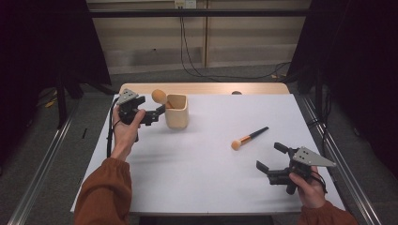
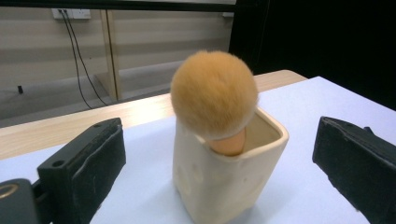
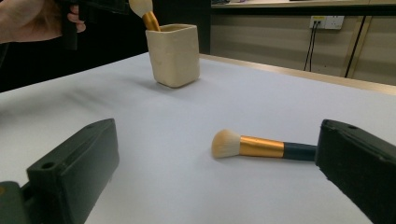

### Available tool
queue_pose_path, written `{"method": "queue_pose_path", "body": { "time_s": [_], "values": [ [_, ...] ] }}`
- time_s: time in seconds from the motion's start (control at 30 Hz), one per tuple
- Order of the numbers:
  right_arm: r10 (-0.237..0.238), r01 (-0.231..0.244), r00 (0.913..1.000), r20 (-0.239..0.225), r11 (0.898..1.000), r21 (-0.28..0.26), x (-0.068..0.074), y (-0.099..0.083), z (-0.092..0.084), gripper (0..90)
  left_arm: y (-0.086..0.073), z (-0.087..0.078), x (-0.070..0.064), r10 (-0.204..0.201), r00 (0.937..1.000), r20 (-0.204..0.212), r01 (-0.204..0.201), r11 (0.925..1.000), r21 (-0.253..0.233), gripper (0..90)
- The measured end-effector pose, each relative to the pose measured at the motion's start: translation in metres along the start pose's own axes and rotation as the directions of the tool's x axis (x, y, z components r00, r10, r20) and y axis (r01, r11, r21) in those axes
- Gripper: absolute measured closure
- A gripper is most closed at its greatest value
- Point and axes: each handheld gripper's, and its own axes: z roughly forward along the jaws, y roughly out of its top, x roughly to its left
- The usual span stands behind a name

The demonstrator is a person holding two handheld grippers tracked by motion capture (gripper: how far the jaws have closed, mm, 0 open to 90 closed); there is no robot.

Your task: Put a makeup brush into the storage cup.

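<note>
A cream square cup (image 1: 176,112) stands at the back left of the white table top (image 1: 202,178). A makeup brush with a fluffy orange head (image 1: 159,96) leans in it, head up. My left gripper (image 1: 157,116) is open just left of the cup; in the left gripper view its jaws stand wide on either side of the cup (image 2: 224,182) and the brush head (image 2: 214,93), touching neither. A second brush (image 1: 248,138) with a gold ferrule and dark handle lies flat right of centre. My right gripper (image 1: 268,155) is open near the front right, with that brush (image 3: 261,146) lying ahead of its jaws.
The wooden table edge (image 1: 206,88) shows beyond the white sheet at the back. Black curtains hang on both sides, and cables run down the far wall (image 1: 187,51). The person's left hand (image 3: 28,18) appears at the top left of the right gripper view.
</note>
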Motion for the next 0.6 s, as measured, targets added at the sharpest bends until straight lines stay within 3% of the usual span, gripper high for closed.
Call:
{"method": "queue_pose_path", "body": {
  "time_s": [0.1,0.23,0.6],
  "values": [
    [0.0,0.0,1.0,0.001,1.0,0.001,0.0,0.0,0.0,0.0,-0.003,-0.006,-0.002,0.019,0.9998,-0.006,-0.019,0.9998,0.005,2.9],
    [0.001,-0.001,1.0,0.004,1.0,0.001,0.0,0.0,0.0,0.0,-0.005,-0.015,-0.002,0.009,0.9999,0.005,-0.009,0.9999,-0.01,2.7],
    [-0.002,0.002,0.9999,0.011,1.0,0.002,0.0,-0.001,-0.002,0.0,-0.016,-0.034,-0.006,0.029,0.9995,0.013,-0.029,0.9992,-0.028,2.4]
  ]
}}
